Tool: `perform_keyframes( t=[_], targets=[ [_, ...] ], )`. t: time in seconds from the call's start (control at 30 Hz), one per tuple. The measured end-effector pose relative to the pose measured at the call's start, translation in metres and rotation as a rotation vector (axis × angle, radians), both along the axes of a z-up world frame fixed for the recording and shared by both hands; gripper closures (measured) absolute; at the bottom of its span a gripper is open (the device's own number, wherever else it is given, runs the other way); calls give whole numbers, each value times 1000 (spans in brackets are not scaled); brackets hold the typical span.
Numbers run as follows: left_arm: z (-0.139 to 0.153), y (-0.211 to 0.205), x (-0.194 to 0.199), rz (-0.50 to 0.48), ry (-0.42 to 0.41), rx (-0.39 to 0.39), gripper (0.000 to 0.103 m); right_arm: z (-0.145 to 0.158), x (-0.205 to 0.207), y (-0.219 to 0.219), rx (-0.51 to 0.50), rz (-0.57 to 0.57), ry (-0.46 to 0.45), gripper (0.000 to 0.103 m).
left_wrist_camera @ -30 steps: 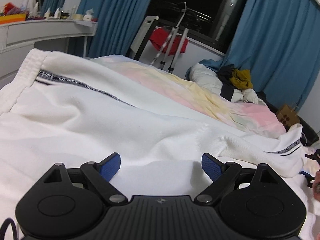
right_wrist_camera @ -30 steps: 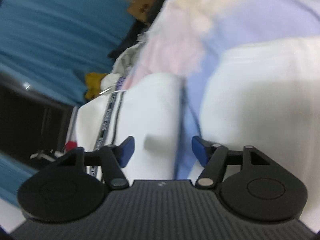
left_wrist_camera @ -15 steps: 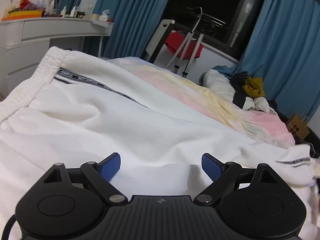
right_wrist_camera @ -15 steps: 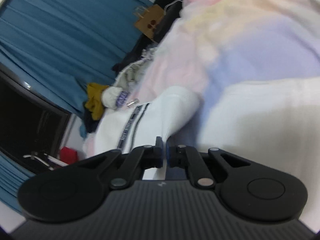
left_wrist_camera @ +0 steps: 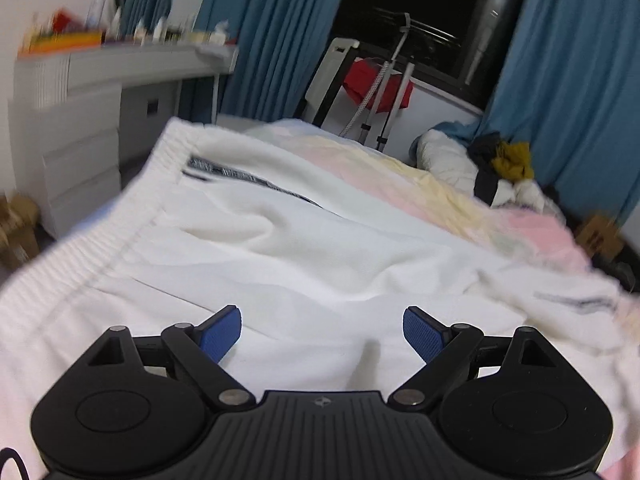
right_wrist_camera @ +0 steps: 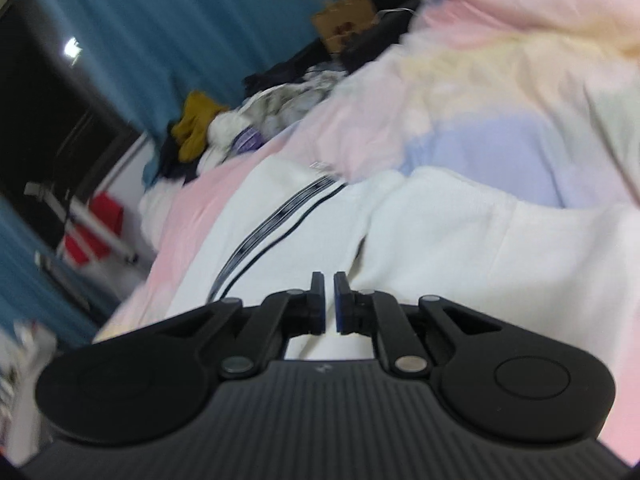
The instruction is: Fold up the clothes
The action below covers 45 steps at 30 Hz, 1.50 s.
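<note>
**White trousers on the bed: left tool spread, right tool pinched**

We record the changes first. Half a second ago the right gripper (right_wrist_camera: 329, 300) was already clamped; it stays pressed together, with only a thin slit between its pads, and white cloth fills that slit, so we read it as nipping a fold of the white trousers (left_wrist_camera: 304, 248). One second ago its fingers stood apart. The left gripper (left_wrist_camera: 322, 330) remains spread wide over the fabric, as in both earlier frames, its blue ribbed pads (left_wrist_camera: 220, 334) holding nothing. Its view has lifted, so more of the ribbed elastic waistband (left_wrist_camera: 132, 216) now shows.

Materials: the trousers are soft, thick, fleecy knit, rumpled into broad folds, with a black-and-white printed side stripe (right_wrist_camera: 276, 220). They lie across a bedspread (right_wrist_camera: 500, 92) in pastel pink, yellow and lilac. Teal curtains (left_wrist_camera: 276, 32) hang in pleats; a white drawer unit (left_wrist_camera: 76, 152) stands at left.
</note>
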<state>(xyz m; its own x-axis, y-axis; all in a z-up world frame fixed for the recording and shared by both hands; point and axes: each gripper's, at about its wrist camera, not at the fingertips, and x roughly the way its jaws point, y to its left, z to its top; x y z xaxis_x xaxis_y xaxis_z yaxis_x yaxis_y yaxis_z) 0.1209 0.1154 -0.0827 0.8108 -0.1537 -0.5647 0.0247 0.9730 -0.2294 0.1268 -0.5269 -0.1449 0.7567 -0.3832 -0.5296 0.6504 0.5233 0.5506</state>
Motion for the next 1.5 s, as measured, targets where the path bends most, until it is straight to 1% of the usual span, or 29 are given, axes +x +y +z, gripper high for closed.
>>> perform_keyframes(
  t=[0.07,0.2,0.27,0.37,0.43,0.5,0.57,0.63,0.73,0.87,0.97,1.03,1.1,1.2,1.3,1.33,1.4,1.47,1.5],
  targets=[
    [5,0,-12,-11,-7,40,13,18,-8,25,-54,69,18,95],
    [10,-12,-39,-58,-30,77,14,50,-32,90,-216,208,30,95],
    [12,-17,-53,-90,-41,91,14,61,-42,117,-268,279,28,95],
    [14,-23,-68,-118,-47,141,14,79,-53,158,-324,374,21,95],
    [16,-22,-77,-138,-61,141,14,88,-56,180,-369,437,18,95],
    [20,-19,-84,-151,-62,117,14,95,-60,199,-412,480,21,95],
    [22,-17,-88,-143,-49,102,14,100,-62,210,-424,507,22,95],
    [21,-13,-88,-124,-24,113,14,102,-63,215,-432,529,30,95],
    [16,-8,-84,-93,15,125,14,101,-62,216,-449,512,62,95],
    [12,-10,-78,-53,41,143,13,98,-63,219,-445,484,72,95],
    [8,-10,-73,-14,67,166,7,97,-64,216,-462,469,60,95],
    [6,-8,-70,13,86,173,5,98,-67,212,-443,469,33,95],
    [3,-5,-66,42,114,163,2,98,-69,206,-414,468,4,95],
    [3,2,-62,100,141,115,2,96,-69,200,-373,454,-14,95],
    [12,25,-66,197,109,14,2,93,-71,190,-322,419,-23,95],
    [15,36,-68,242,97,-21,2,92,-72,185,-300,400,-26,95],
    [17,56,-71,339,74,-60,3,89,-75,172,-238,358,-47,95],
    [15,77,-71,439,95,-89,6,87,-80,158,-188,309,-71,95],
    [12,88,-70,477,112,-128,7,85,-82,152,-175,275,-73,95]
  ],
)
